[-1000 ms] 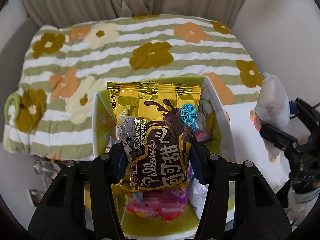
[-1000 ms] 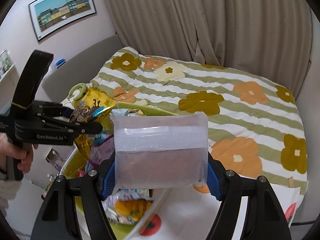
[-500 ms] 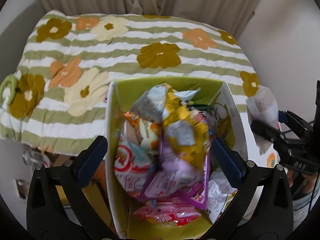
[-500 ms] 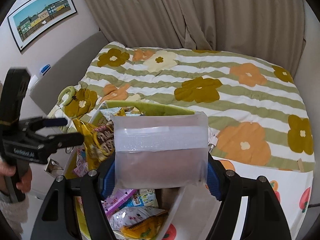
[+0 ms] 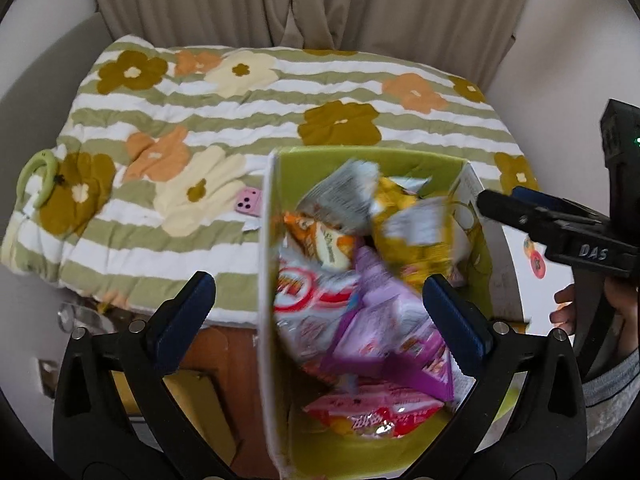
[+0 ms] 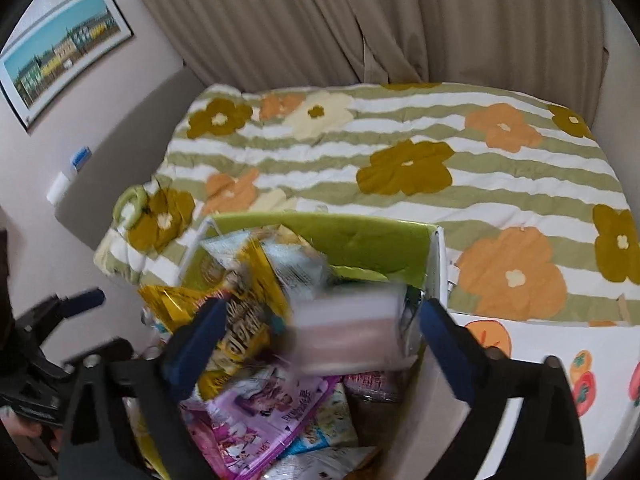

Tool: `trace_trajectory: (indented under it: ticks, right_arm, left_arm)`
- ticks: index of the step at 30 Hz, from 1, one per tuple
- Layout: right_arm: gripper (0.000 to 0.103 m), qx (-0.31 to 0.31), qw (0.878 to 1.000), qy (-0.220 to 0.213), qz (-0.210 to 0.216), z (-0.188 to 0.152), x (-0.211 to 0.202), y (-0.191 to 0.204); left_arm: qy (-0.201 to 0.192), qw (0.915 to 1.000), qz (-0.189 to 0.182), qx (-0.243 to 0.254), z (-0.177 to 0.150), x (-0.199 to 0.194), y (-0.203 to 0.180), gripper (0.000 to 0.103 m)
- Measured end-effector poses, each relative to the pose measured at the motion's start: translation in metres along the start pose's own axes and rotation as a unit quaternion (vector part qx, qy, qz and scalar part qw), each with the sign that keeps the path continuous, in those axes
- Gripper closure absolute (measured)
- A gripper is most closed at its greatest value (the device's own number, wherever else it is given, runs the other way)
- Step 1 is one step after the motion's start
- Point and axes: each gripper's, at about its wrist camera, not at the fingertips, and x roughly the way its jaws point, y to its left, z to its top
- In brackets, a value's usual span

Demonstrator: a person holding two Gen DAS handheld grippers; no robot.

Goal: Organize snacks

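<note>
Snack packets [image 5: 360, 300] sat heaped in the green-lined box [image 5: 360, 160], below both hand-held grippers.
Right hand-held gripper [image 6: 320, 336], jaws just opened wide, released the translucent pouch [image 6: 348, 332] above the box; left hand-held gripper [image 5: 316, 312] gaped empty.

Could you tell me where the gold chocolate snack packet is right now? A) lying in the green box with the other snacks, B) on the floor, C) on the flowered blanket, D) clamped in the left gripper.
A: the gold chocolate snack packet lies in the green box among other packets, and the left gripper stands open, holding nothing.
</note>
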Motion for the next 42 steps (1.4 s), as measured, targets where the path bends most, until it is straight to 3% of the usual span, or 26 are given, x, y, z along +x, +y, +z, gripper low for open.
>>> trace_trajectory:
  ticks: [8, 15, 20, 23, 29, 35, 42]
  right_arm:
    - [0.003, -0.019, 0.999, -0.023, -0.021, -0.023, -0.037, 0.008]
    - [0.003, -0.065, 0.995, -0.073, -0.018, -0.047, -0.108, 0.018]
    - [0.003, -0.061, 0.987, -0.141, -0.048, -0.079, -0.180, 0.020]
    - [0.003, -0.046, 0.980, -0.168, -0.095, -0.106, -0.224, 0.019]
    - [0.001, -0.042, 0.968, -0.189, -0.157, -0.153, -0.275, 0.015]
    - [0.001, -0.014, 0.965, -0.192, -0.176, -0.196, -0.299, 0.007]
    - [0.001, 0.001, 0.961, -0.205, -0.187, -0.224, -0.318, 0.004]
  left_arm:
    - [-0.019, 0.9997, 0.013, -0.009, -0.023, -0.023, -0.018, 0.000]
    - [-0.079, 0.9962, 0.025, -0.027, -0.047, -0.084, -0.061, 0.000]
    - [-0.140, 0.9892, 0.042, -0.013, -0.078, -0.139, -0.099, 0.000]
    - [-0.179, 0.9830, 0.036, -0.015, -0.097, -0.169, -0.115, 0.000]
    - [-0.237, 0.9711, 0.028, -0.004, -0.146, -0.218, -0.143, 0.000]
    - [-0.252, 0.9664, 0.044, 0.024, -0.186, -0.236, -0.166, 0.000]
    - [-0.254, 0.9643, 0.050, 0.052, -0.209, -0.239, -0.191, 0.000]
